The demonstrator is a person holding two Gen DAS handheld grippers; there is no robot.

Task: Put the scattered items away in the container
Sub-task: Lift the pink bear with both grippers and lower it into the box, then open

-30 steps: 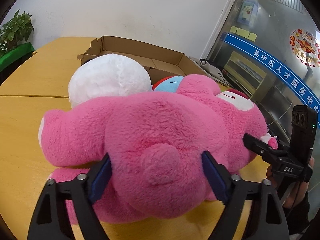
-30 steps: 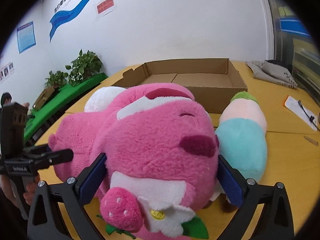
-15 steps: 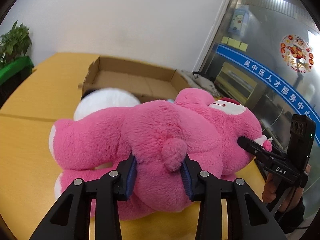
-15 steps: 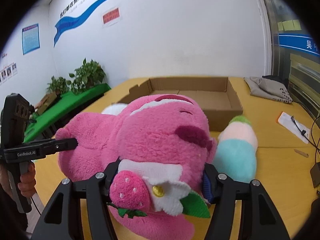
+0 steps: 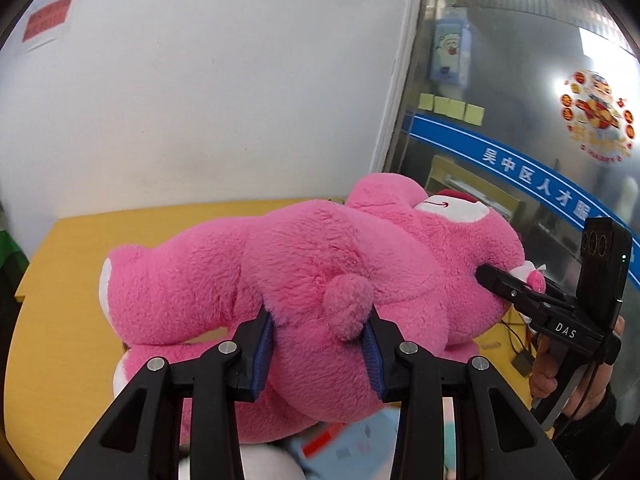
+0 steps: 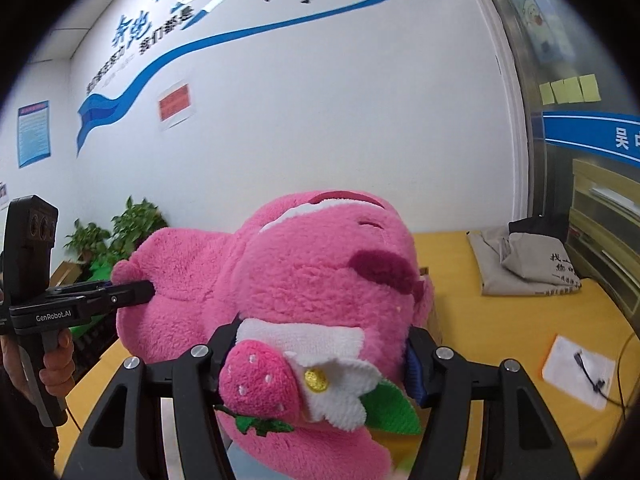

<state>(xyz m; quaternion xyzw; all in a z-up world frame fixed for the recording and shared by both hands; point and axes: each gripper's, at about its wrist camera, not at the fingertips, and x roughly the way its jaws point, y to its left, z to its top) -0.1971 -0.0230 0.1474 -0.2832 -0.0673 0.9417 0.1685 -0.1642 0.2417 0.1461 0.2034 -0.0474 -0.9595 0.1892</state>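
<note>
A big pink plush bear (image 5: 304, 264) with a strawberry and flower on its chest (image 6: 320, 384) hangs in the air between both grippers. My left gripper (image 5: 318, 354) is shut on its rump, just below the small round tail. My right gripper (image 6: 320, 364) is shut on its head and chest end. Each gripper shows in the other's view: the right gripper (image 5: 520, 292) at the bear's face, the left gripper (image 6: 120, 296) at its rear. The cardboard box is out of sight in both views. Blurred white and blue plush toys (image 5: 320, 452) lie below the bear.
The yellow table (image 5: 60, 320) lies below and behind the bear. A grey cloth bag (image 6: 524, 264) sits at the table's far right. A white paper with a black cable (image 6: 580, 372) lies at the right. Green plants (image 6: 120, 236) stand at the left wall.
Both grippers closed on the pink bear and lifted it off the table. The views tilted upward, so the cardboard box dropped out of sight and the other toys slid below.
</note>
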